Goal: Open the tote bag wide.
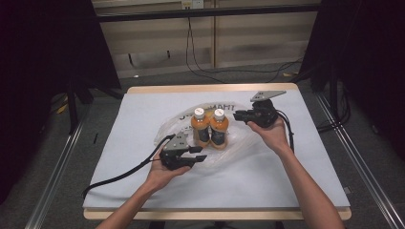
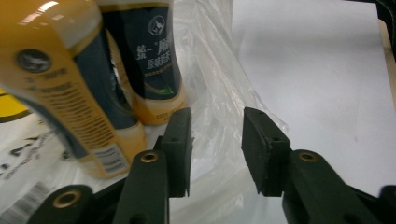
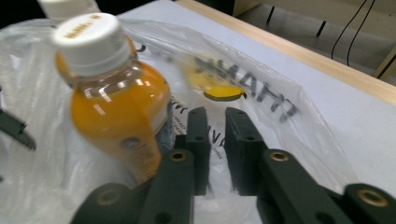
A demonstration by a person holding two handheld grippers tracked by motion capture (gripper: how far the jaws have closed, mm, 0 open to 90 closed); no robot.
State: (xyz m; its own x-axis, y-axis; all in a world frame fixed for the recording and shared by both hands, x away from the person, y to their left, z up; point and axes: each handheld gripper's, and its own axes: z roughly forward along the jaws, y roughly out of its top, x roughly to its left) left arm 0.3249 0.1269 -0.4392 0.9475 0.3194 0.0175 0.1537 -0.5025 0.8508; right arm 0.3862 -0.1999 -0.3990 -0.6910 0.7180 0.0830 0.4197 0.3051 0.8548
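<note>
Two orange-juice bottles with white caps, one [image 1: 201, 127] beside the other [image 1: 219, 127], stand upright on a clear plastic bag [image 1: 241, 142] spread on the white mat. My left gripper [image 1: 200, 153] is at the bag's near-left edge, close to the bottles' feet, pointing right. Its jaws are open [image 2: 217, 140] with only the bag's film [image 2: 219, 84] beyond them; both bottles [image 2: 51, 79] [image 2: 149, 51] stand to their left. My right gripper [image 1: 237, 115] is just right of the bottles, pointing left. Its jaws [image 3: 215, 121] stand narrowly apart above the bag [image 3: 261, 88], holding nothing, beside a bottle [image 3: 116, 102].
The white mat [image 1: 296, 167] covers a wooden table whose edge [image 1: 215, 88] shows at the back. Black cables trail from both grippers, the left one [image 1: 119, 174] across the mat's near-left part. Dark curtains and floor rails flank the table.
</note>
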